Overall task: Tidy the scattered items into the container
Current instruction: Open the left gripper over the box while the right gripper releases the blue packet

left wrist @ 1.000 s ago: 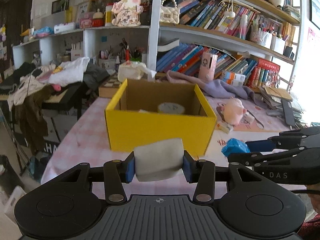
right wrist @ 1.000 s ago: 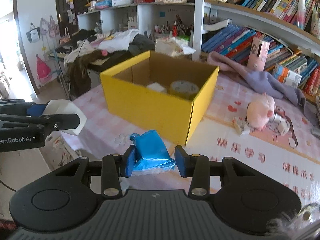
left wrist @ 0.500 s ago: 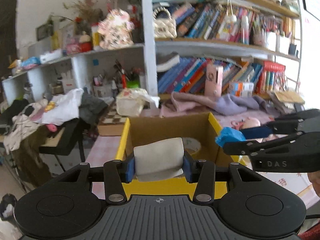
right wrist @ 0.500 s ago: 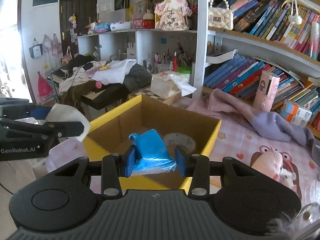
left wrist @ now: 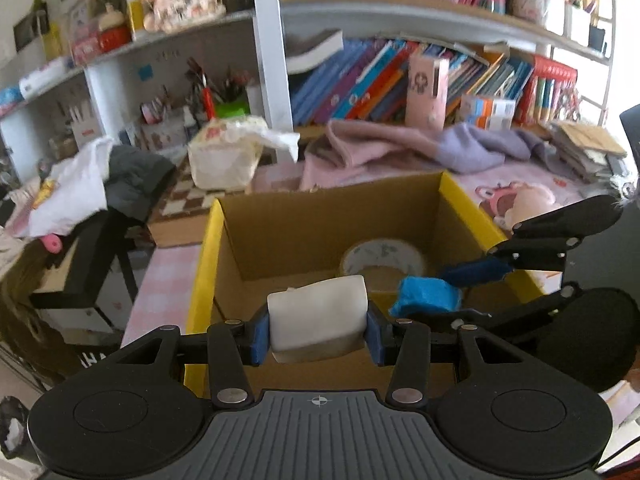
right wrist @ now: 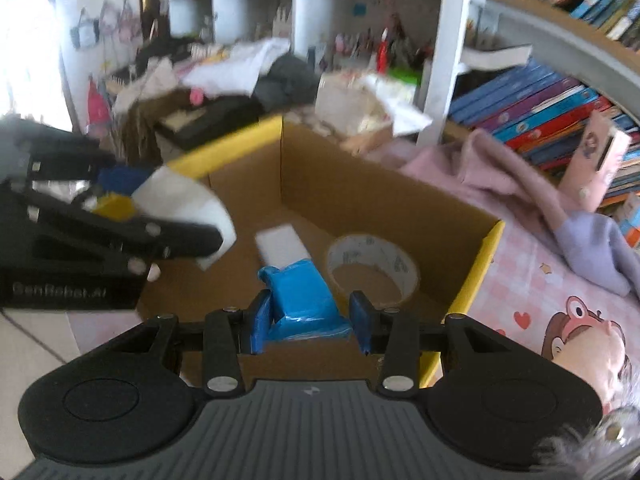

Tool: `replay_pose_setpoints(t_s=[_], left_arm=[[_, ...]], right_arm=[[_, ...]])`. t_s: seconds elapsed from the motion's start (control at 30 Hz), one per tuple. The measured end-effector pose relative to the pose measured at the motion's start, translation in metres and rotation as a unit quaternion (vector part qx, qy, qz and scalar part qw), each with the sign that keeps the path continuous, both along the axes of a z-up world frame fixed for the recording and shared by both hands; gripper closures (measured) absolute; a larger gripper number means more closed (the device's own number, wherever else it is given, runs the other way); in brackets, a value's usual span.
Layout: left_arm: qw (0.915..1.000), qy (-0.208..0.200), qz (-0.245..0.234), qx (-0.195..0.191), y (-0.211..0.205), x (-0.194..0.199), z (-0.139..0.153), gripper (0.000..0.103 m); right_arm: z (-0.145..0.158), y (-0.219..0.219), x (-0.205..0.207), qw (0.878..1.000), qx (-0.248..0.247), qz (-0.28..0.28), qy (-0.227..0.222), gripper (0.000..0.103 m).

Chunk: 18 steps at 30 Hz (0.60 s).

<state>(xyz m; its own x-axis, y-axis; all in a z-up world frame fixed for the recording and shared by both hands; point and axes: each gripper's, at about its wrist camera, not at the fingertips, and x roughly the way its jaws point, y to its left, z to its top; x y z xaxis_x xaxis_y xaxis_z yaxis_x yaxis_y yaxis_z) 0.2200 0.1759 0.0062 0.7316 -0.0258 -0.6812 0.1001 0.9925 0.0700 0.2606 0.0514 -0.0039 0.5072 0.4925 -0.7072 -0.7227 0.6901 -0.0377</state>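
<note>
An open yellow cardboard box (left wrist: 204, 248) (right wrist: 486, 256) stands on the pink table. My left gripper (left wrist: 318, 330) is shut on a white soft block (left wrist: 318, 314) and holds it over the box's near side; it also shows in the right wrist view (right wrist: 188, 204). My right gripper (right wrist: 310, 318) is shut on a blue packet (right wrist: 306, 300) above the box's inside; the packet shows in the left wrist view (left wrist: 426, 294) too. Inside the box lie a tape roll (left wrist: 382, 258) (right wrist: 372, 270) and a white flat block (right wrist: 282, 244).
A pink plush toy (left wrist: 520, 202) lies on the table right of the box. Pink and purple cloths (left wrist: 400, 148) lie behind it, with a tissue box (left wrist: 226, 152) and bookshelves (left wrist: 440, 76) beyond. Clothes pile on a black stand (left wrist: 80, 216) at the left.
Both grippers have moved forward and down over the box with their loads. The box interior now fills the middle of both views.
</note>
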Motion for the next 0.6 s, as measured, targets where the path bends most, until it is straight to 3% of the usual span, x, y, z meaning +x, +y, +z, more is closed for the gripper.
replay_pose_setpoints(t_s=[0.27, 0.6], left_arm=[[0.9986, 0.047, 0.006, -0.024, 0.007, 0.029, -0.026, 0.058], [0.9965, 0.074, 0.023, -0.033, 0.005, 0.037, -0.035, 0.055]], right_arm=[[-0.015, 0.014, 0.015, 0.998, -0.054, 0.042, 0.009, 0.064], [-0.018, 0.016, 0.019, 0.997, -0.056, 0.051, 0.020, 0.063]])
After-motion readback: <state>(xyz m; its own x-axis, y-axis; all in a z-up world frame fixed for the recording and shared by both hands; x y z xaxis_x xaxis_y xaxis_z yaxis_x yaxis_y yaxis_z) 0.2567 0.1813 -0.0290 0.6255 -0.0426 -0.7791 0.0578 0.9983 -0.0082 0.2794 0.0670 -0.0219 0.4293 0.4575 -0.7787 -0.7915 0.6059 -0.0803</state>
